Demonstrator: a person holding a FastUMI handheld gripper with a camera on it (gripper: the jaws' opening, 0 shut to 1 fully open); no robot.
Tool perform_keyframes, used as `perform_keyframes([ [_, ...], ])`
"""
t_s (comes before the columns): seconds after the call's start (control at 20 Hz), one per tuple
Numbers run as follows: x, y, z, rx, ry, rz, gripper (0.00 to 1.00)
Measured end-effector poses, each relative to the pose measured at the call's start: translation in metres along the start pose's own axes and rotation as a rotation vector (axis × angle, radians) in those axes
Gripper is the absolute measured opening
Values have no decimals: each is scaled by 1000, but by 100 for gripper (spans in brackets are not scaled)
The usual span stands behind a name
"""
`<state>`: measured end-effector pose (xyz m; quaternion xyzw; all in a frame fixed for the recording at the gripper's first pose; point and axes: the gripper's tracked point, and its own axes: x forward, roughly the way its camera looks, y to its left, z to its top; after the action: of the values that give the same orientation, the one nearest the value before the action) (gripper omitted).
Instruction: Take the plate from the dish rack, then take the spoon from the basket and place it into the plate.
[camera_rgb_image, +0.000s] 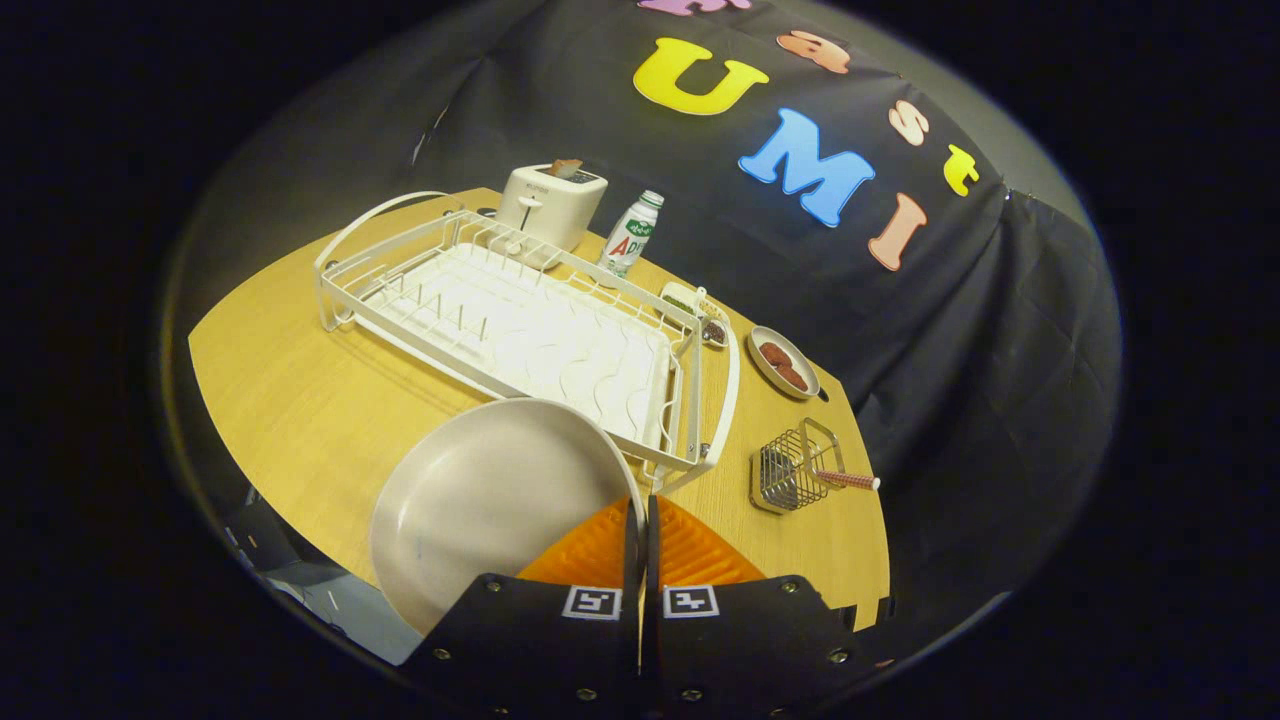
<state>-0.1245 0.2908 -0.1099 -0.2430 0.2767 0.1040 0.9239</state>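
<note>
The plate (490, 500) hangs by its rim in our gripper (641, 520), the jaws clamped on it, clear of the dish rack (520, 320) at twelve o'clock. We judge the edge grip keeps it level, while the spoon (848, 480) waits in the basket (790, 470) at two o'clock.

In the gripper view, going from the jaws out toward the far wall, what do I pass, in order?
Gripper, jaws shut on the plate's rim → plate → dish rack → toaster.
</note>
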Motion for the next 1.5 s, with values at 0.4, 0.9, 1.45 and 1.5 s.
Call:
perform_keyframes([
  [0.4, 18, -13, 0, -46, -7, 18, 14],
  [0.9, 23, -21, 4, -10, -2, 12, 14],
  [1.45, 23, -85, -6, 209, 14, -32, 14],
  [1.5, 26, -99, -10, 231, 19, -54, 14],
])
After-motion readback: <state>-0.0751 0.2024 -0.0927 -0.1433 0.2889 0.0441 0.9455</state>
